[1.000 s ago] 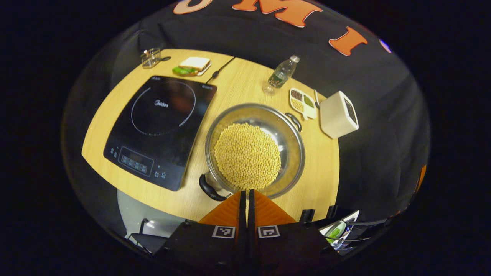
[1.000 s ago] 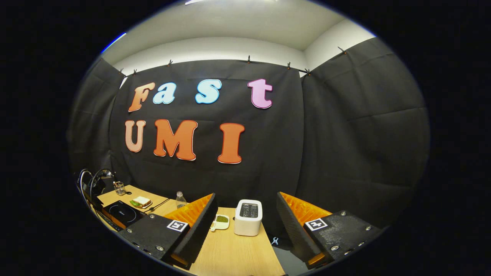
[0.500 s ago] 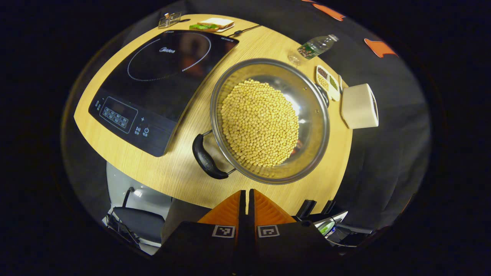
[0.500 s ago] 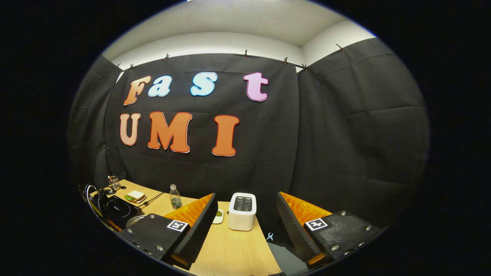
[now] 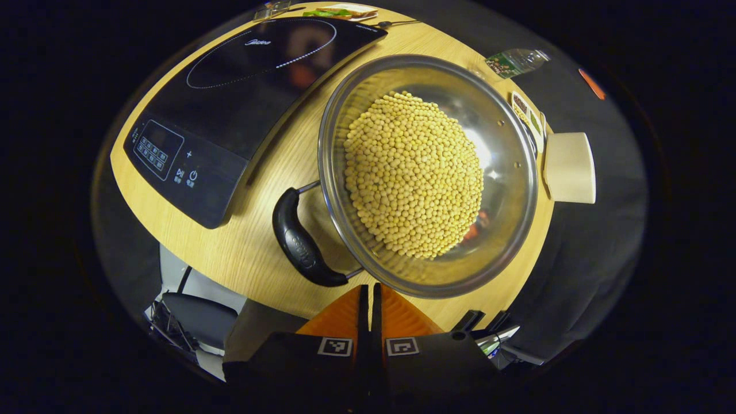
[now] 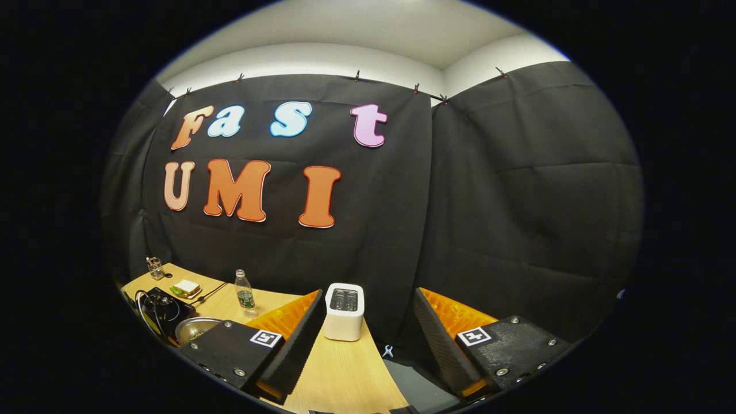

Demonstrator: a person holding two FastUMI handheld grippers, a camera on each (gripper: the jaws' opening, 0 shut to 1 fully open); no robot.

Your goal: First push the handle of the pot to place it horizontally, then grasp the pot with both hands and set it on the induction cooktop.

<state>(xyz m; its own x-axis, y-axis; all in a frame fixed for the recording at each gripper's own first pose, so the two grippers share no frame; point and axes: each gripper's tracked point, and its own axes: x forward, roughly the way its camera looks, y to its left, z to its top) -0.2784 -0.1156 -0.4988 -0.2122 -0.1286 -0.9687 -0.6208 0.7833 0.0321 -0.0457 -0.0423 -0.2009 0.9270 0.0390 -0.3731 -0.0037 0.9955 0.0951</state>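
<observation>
A: Since the black curved handle of the round steel pot points toward the near edge of the light wooden table, is the left gripper placed for the push?

B: I judge so. Its 2 orange ribbed fingers are pressed together with nothing between them, their tips just beside the pot's near rim and that handle. Closed fingers make 1 blunt pusher, which suits nudging a handle sideways.

A: And the pot itself?

B: It sits on the table, just beside the flat black induction cooktop, which lies toward the table's far left corner. Close neighbours, so the later lift should be short. The pot holds a mound of yellow soybeans, too many to count.

A: How many handles?

B: 1 shows plainly. A 2nd dark one seems to sit at the far rim, but it is too small to be sure.

A: The right gripper?

B: Its fingers stand wide apart, empty, held above the table's right end and facing the wall. I'd guess it waits for the 2-handed grasp.

A: Anything else?

B: 1 white toaster, 1 clear plastic bottle, 1 sandwich on a plate, 1 divided white dish.
</observation>
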